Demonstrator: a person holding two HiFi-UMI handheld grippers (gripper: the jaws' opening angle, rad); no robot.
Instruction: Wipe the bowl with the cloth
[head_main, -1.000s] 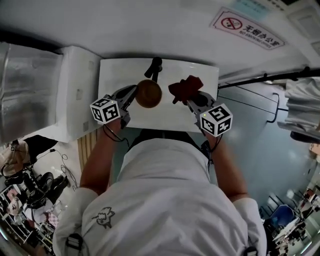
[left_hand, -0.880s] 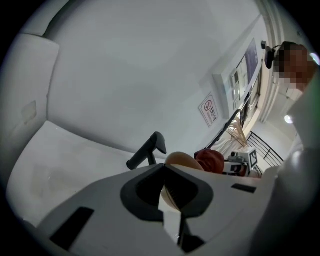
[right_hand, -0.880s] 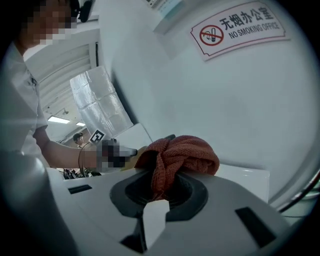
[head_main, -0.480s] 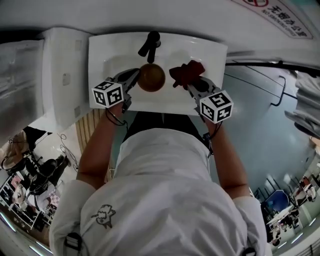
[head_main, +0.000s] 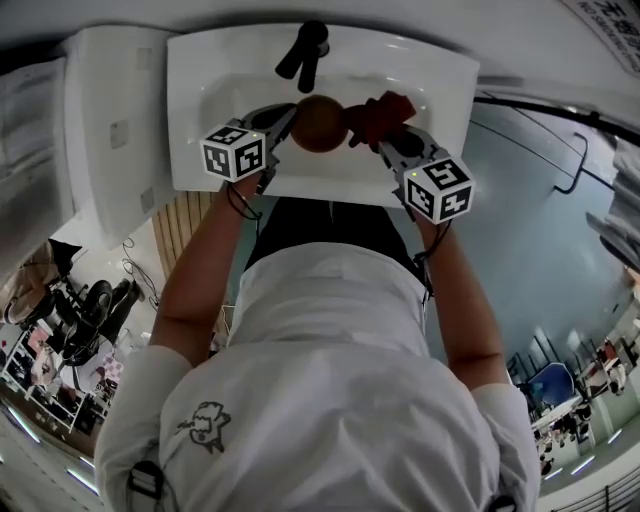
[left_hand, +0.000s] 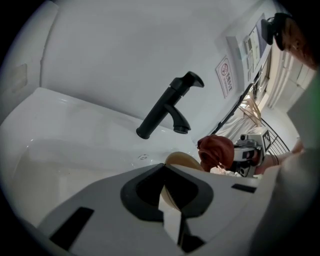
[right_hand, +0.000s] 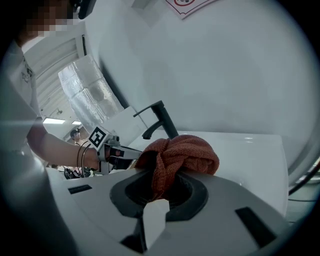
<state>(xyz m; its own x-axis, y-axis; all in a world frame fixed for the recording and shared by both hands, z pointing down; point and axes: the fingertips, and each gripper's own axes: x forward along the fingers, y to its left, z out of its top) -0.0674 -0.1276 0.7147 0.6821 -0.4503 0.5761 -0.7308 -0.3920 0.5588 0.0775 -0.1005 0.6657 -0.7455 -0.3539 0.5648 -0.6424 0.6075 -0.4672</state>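
Bowl (head_main: 320, 123): brown and round. I see it over the sink's basin, just in front of the faucet's spout and between my two grippers. In the left gripper view its tan side shows just past the jaws.
Cloth (head_main: 384, 110): rust-red, bunched into a knotted wad. It sits at the bowl's right side and looks to be touching it, though I cannot tell how firmly.
Left gripper (head_main: 284, 126): clamped narrow on the bowl's rim. In its own view a tan sliver of that rim stands between the jaws. It reaches the bowl from the left.
Right gripper (head_main: 390, 143): closed down on the cloth. A fold runs down between the jaws, and the rest of the wad bulges above and ahead of them. It comes in from the bowl's right, facing the left gripper across the bowl.
Faucet (head_main: 304, 50): black, with a lever on top. It stands at the back of the sink, with its spout reaching out over the basin toward the bowl.
Sink (head_main: 200, 90): white and rectangular, set against a pale wall. Both grippers hang over it.
Sign (left_hand: 225, 76): red and white, on the wall to the right of the faucet. The print is too small for me to read.
Shirt (head_main: 320, 400): white. It fills the lower part of the head view, with bare forearms running up from it to the grippers.
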